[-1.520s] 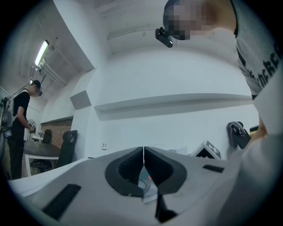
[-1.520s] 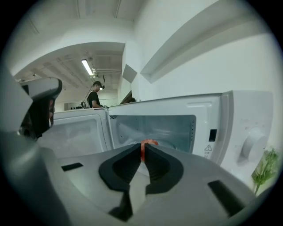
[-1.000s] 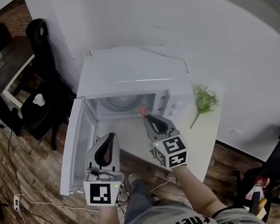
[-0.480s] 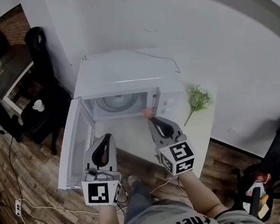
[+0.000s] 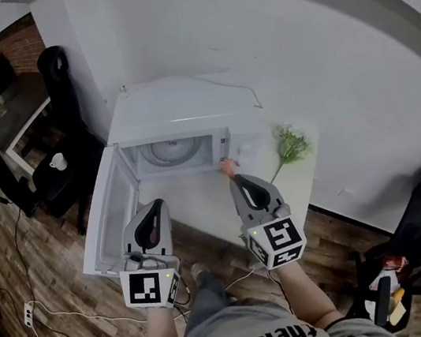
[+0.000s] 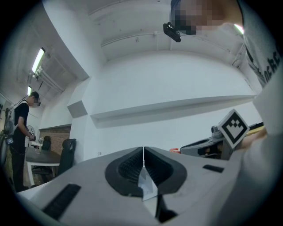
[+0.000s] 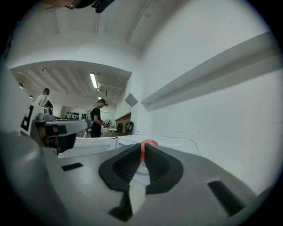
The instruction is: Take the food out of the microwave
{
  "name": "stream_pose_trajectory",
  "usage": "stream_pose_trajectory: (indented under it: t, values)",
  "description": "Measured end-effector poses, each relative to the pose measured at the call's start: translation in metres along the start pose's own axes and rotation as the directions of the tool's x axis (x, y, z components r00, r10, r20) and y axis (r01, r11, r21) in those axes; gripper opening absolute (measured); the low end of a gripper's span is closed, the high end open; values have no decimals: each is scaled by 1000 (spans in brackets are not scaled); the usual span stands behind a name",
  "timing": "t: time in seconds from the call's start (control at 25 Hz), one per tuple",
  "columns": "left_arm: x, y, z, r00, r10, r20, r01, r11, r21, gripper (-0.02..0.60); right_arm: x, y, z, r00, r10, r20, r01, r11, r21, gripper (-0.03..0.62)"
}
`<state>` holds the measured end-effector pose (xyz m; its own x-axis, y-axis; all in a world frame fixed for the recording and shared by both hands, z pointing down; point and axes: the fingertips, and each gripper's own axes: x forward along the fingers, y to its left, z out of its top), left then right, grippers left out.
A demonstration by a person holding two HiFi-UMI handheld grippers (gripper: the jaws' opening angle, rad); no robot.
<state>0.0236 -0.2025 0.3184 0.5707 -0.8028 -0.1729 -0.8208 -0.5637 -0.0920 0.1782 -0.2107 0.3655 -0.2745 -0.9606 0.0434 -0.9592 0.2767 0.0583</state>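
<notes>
Gripping the food, a small orange piece, at the very tips of the right tongs, pads pinched tight on it. Holding it outside the open microwave, just in front of the right-hand panel and above the white table. Carrying the left tongs pressed shut with nothing between them, over by the door side, well apart from the food. Can't tell the piece's long axis. Probably only needs setting down now: bare table right below the tips, plant off to the right.
</notes>
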Motion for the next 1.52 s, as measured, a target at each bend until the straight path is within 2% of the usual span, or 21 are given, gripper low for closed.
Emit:
stream_pose_trajectory:
  t: [0.92, 1.52]
  values:
    - [-38, -26, 26, 999, 6, 39, -7, 1000, 11, 10, -80, 4, 40, 994, -31, 109, 32, 999, -12, 27]
    - [-55, -30, 33, 999, 5, 39, -6, 1000, 12, 9, -98, 12, 51, 987, -47, 152, 51, 998, -20, 26]
